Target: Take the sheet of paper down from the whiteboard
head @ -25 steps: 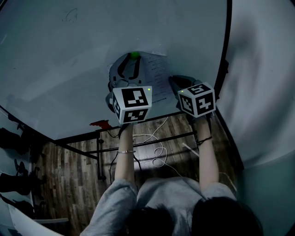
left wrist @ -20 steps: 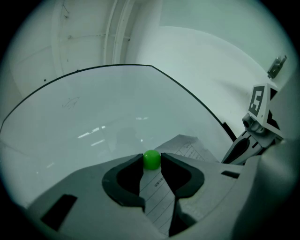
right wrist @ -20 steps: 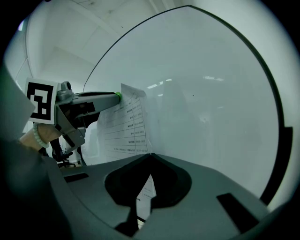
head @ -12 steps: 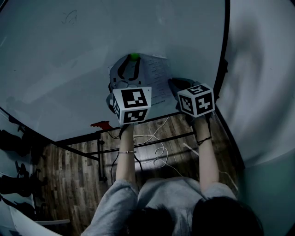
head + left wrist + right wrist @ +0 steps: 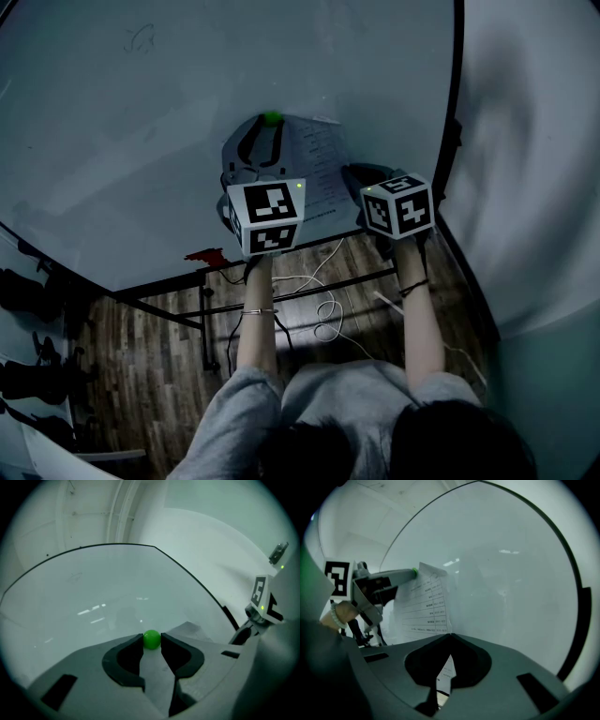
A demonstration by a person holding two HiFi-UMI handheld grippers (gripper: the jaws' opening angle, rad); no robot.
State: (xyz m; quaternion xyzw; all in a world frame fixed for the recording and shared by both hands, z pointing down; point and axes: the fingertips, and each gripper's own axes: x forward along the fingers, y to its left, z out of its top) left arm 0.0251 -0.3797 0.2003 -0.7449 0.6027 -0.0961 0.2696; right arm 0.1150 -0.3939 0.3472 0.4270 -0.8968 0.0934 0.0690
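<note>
A printed sheet of paper (image 5: 317, 164) hangs on the whiteboard (image 5: 141, 141), with a round green magnet (image 5: 272, 118) at its top left corner. My left gripper (image 5: 271, 123) is shut on that magnet (image 5: 151, 639), its two tips pressing the ball from both sides against the board. My right gripper (image 5: 347, 172) sits at the sheet's lower right edge. In the right gripper view its tips (image 5: 449, 634) meet on the bottom edge of the sheet (image 5: 425, 606). That view also shows the left gripper (image 5: 414, 572) at the top corner.
The whiteboard's black frame (image 5: 457, 103) runs down close to my right gripper. Its metal stand (image 5: 281, 289) and white cables (image 5: 323, 314) lie over the wood floor below. A small red object (image 5: 203, 254) sits at the board's lower edge, left of my left gripper.
Both grippers keep their hold and place; only the view shifts slightly.
</note>
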